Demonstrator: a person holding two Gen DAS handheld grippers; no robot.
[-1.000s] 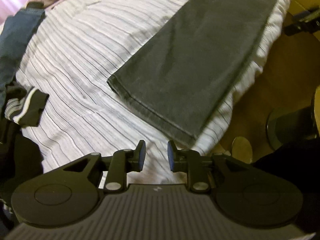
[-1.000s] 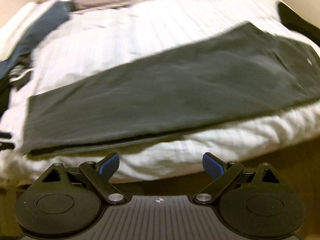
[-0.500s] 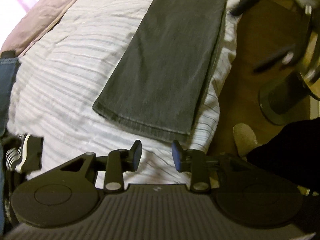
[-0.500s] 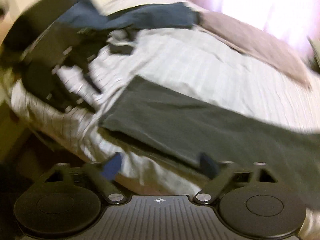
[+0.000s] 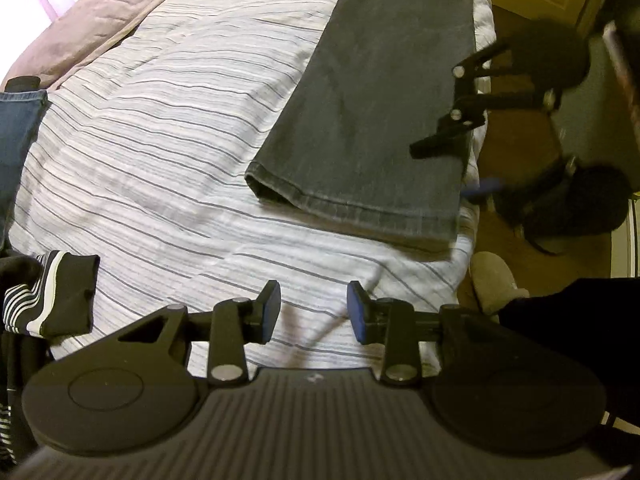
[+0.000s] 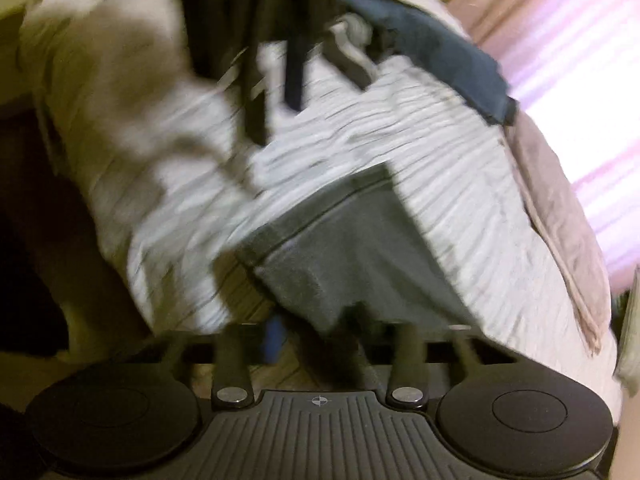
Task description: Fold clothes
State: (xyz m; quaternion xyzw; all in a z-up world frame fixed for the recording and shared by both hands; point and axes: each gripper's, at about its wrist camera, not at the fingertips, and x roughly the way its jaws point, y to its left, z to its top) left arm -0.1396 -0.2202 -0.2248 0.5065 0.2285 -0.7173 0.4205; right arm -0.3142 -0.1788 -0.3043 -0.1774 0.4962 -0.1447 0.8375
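Dark grey trousers [image 5: 380,100], folded lengthwise, lie along the right edge of the striped bed sheet [image 5: 160,140], hem toward me. My left gripper [image 5: 313,312] hovers open over bare sheet just short of the hem, holding nothing. My right gripper [image 5: 448,168] comes in from the bed's right side with its jaws apart, one finger above the trouser leg and the blue pad below the edge. The blurred right wrist view shows the trousers [image 6: 360,256] reaching between that gripper's [image 6: 316,330] spread fingers.
A black-and-white striped garment [image 5: 48,292] lies at the sheet's left edge, blue jeans [image 5: 16,128] beyond it, a pink blanket [image 5: 100,28] at the far side. A slipper [image 5: 492,280] and wooden floor sit right of the bed.
The right gripper swung round to the hem end of the trousers and its jaws narrowed around the leg's edge. The left gripper's jaws widened a little and it shifted slightly.
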